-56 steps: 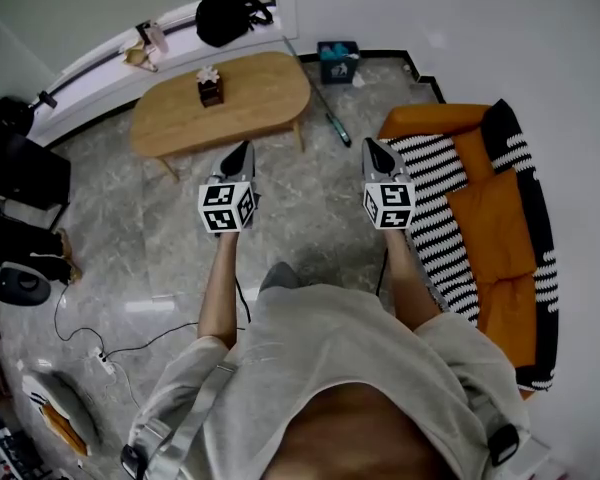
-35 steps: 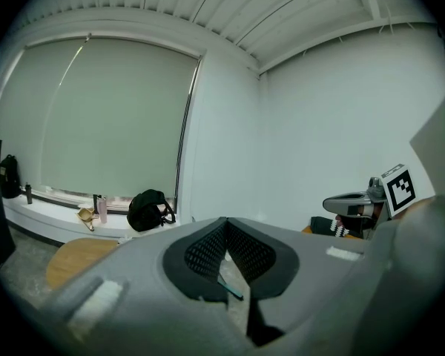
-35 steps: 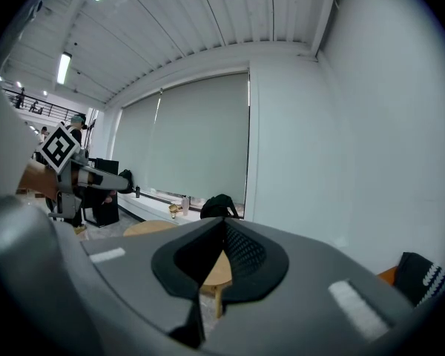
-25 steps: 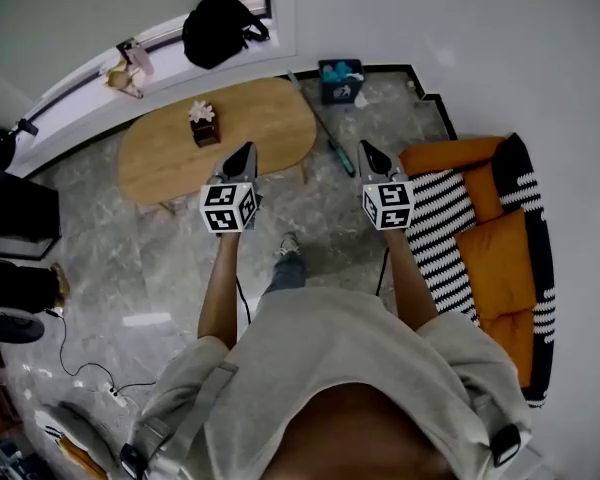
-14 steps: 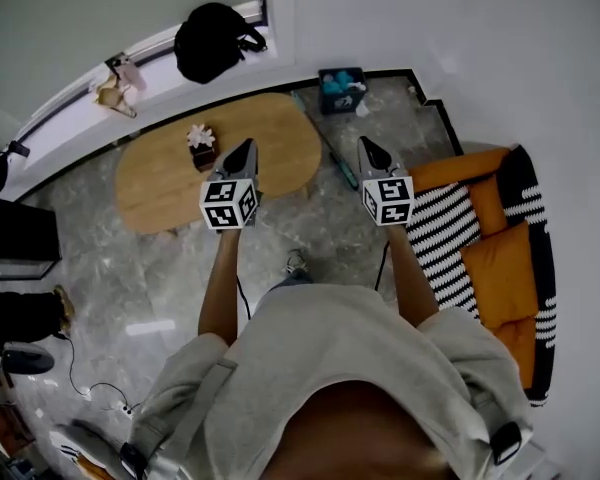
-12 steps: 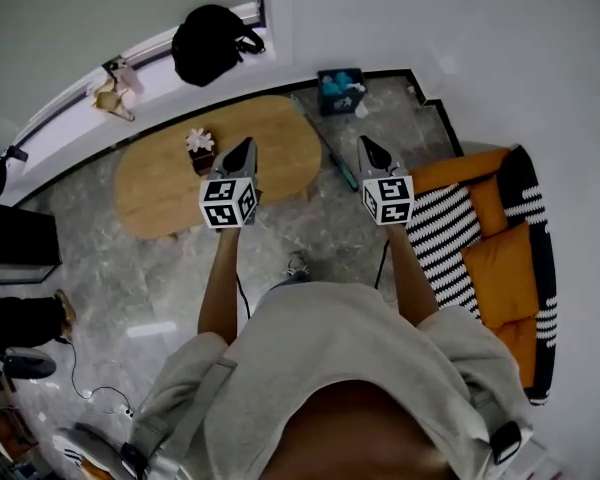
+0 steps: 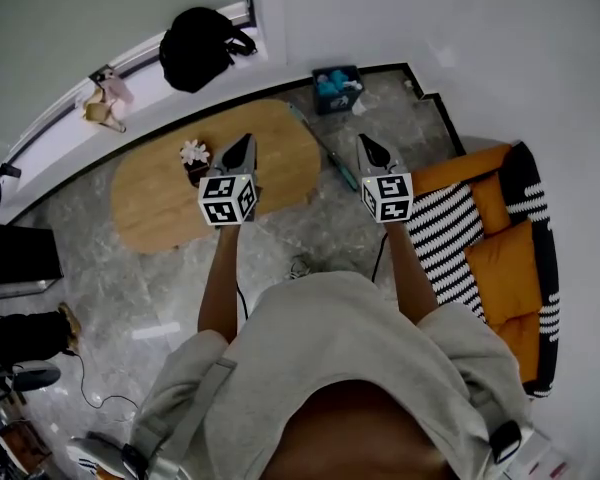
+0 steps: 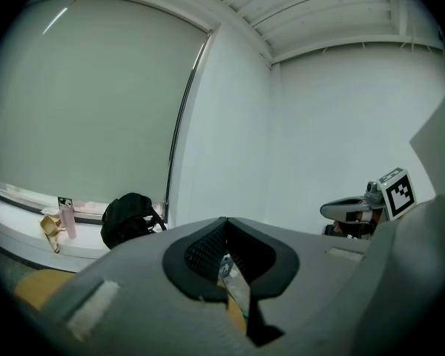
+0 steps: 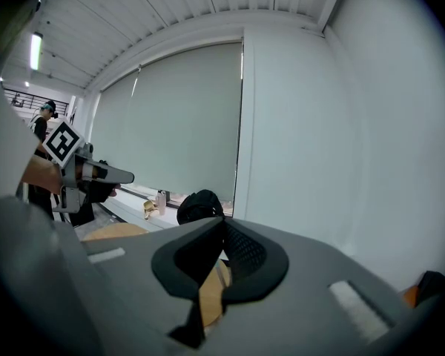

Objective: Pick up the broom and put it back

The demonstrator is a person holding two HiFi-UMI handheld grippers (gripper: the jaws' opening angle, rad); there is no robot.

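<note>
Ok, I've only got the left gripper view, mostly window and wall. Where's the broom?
Observer: On the head view, the broom lies on the floor, between the oval table and the sofa.
Operator: Has the right gripper got anything in it?
Observer: No. The right gripper is shut with nothing between its jaws, up in the air just right of the broom.
</note>
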